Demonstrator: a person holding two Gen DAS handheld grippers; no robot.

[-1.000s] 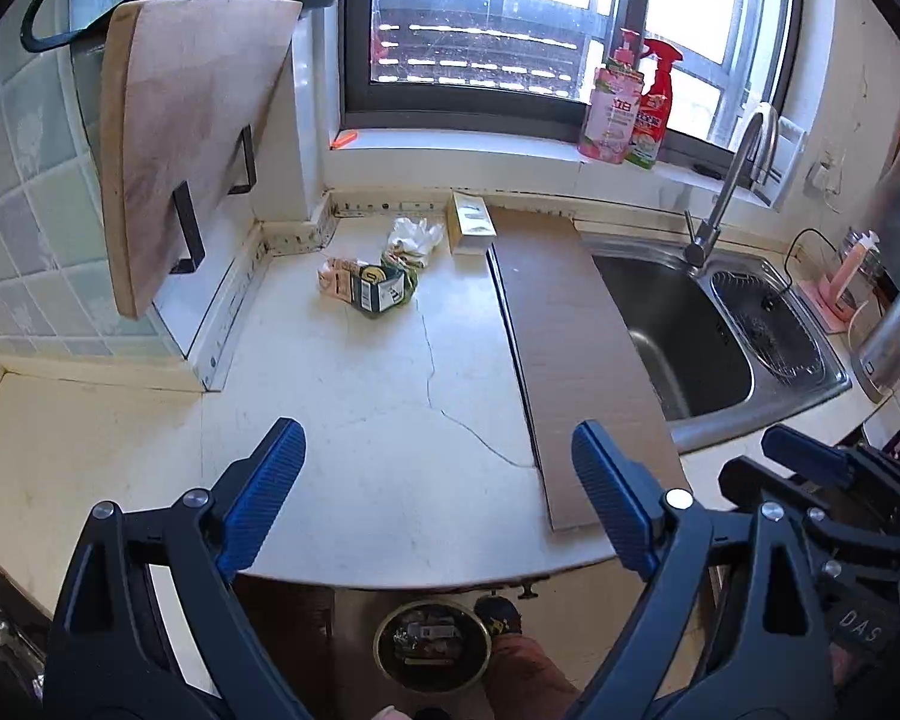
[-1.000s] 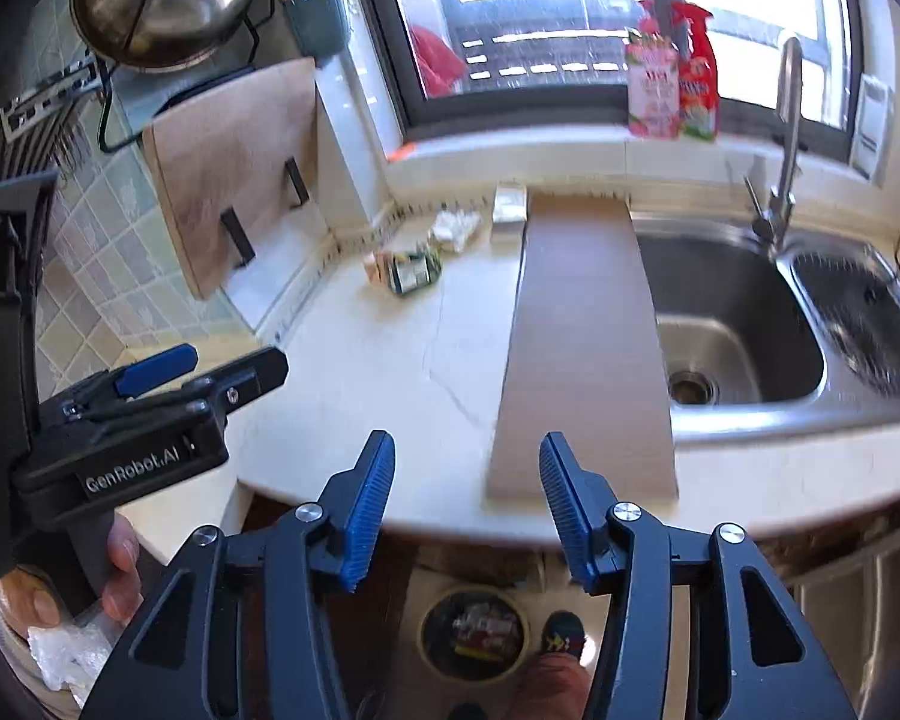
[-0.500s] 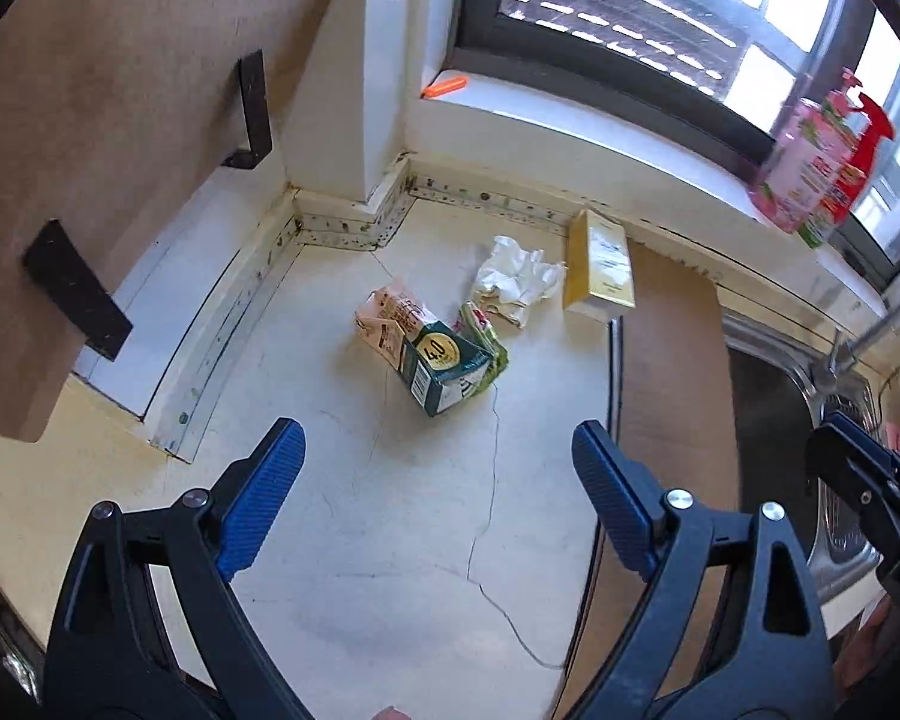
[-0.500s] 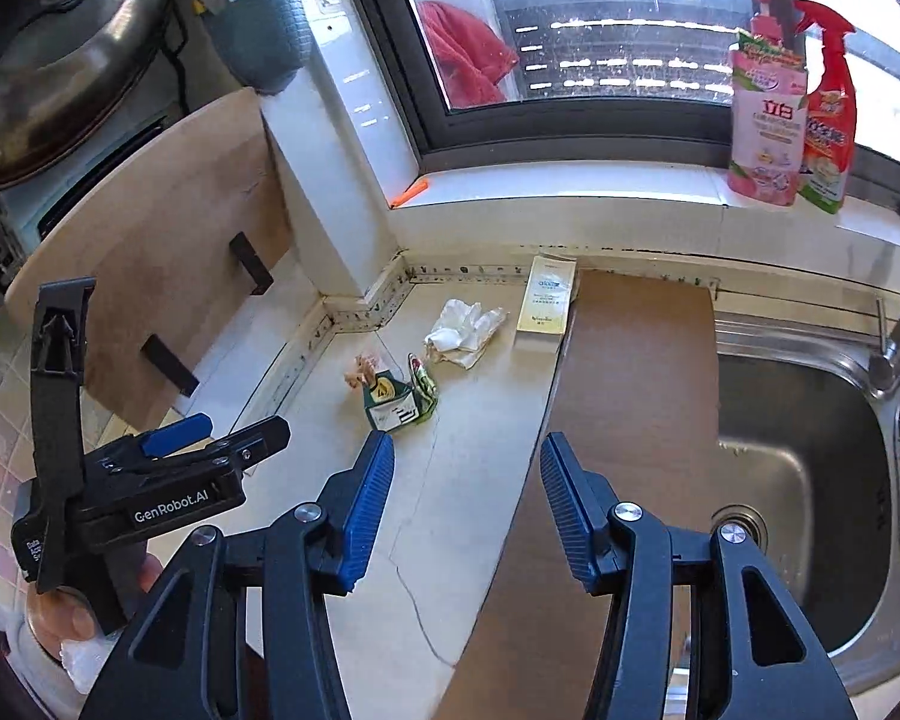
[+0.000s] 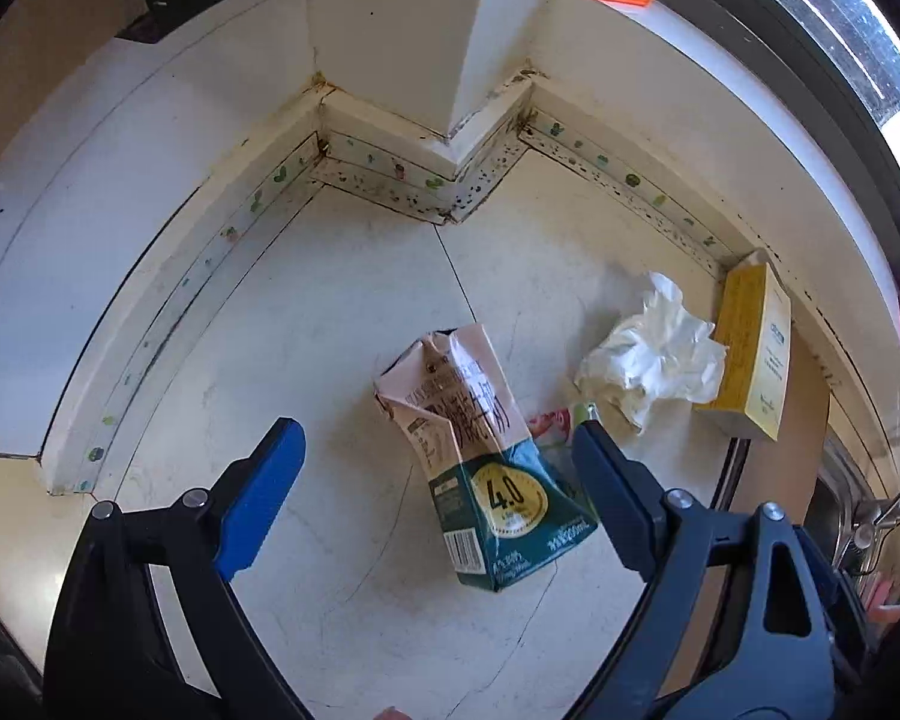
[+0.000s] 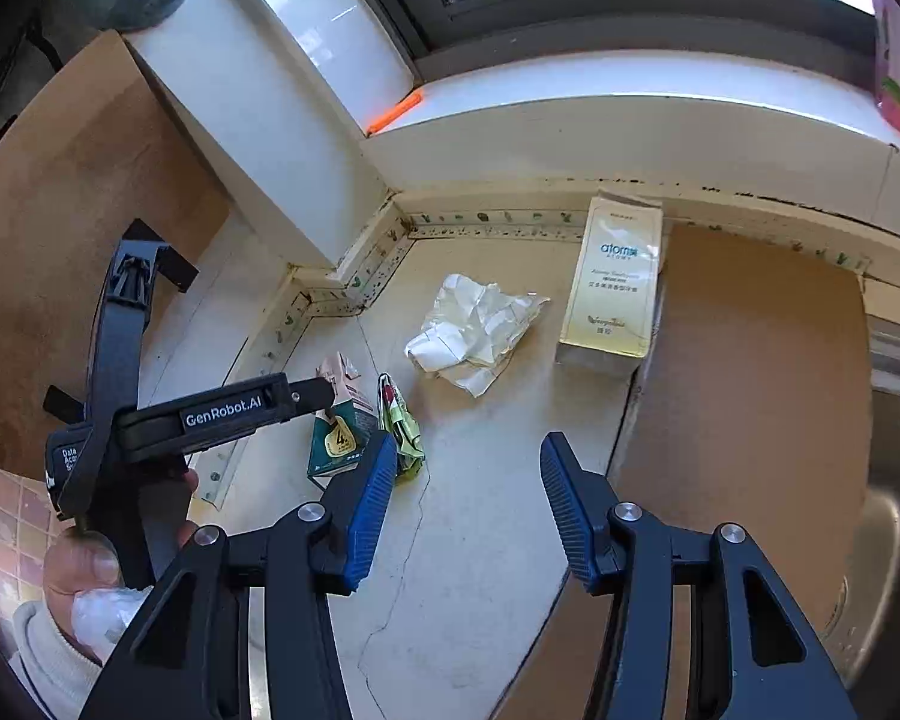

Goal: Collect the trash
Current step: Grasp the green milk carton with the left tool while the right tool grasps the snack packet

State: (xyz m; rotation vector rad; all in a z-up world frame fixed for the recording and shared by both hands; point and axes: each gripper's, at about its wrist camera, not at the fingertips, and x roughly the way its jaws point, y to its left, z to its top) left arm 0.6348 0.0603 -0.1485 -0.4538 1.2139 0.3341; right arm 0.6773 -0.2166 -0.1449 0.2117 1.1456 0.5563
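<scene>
A crushed milk carton (image 5: 486, 462), pink on top and green below, lies on the pale counter (image 5: 330, 330) near the wall corner. My left gripper (image 5: 435, 429) hovers over it, open, and its blue fingers stand on either side without touching it. Right of the carton lie a small green and pink wrapper (image 5: 555, 423), a crumpled white tissue (image 5: 654, 360) and a flat yellow box (image 5: 750, 354). My right gripper (image 6: 467, 447) is open and holds nothing. It is short of the tissue (image 6: 474, 330), with the carton (image 6: 339, 438) and wrapper (image 6: 399, 420) at its left finger and the yellow box (image 6: 618, 288) beyond.
A brown board (image 6: 750, 390) lies on the counter right of the trash, with the steel sink (image 6: 894, 420) past it. A wooden cutting board (image 6: 60, 210) leans on the left wall. An orange item (image 6: 393, 114) sits on the window sill. A hand (image 6: 84, 564) holds the left gripper.
Both grippers came forward and down from the counter's front edge toward the trash in the corner. The left one rolled and now hangs over the carton. Jaws stayed as wide as before.
</scene>
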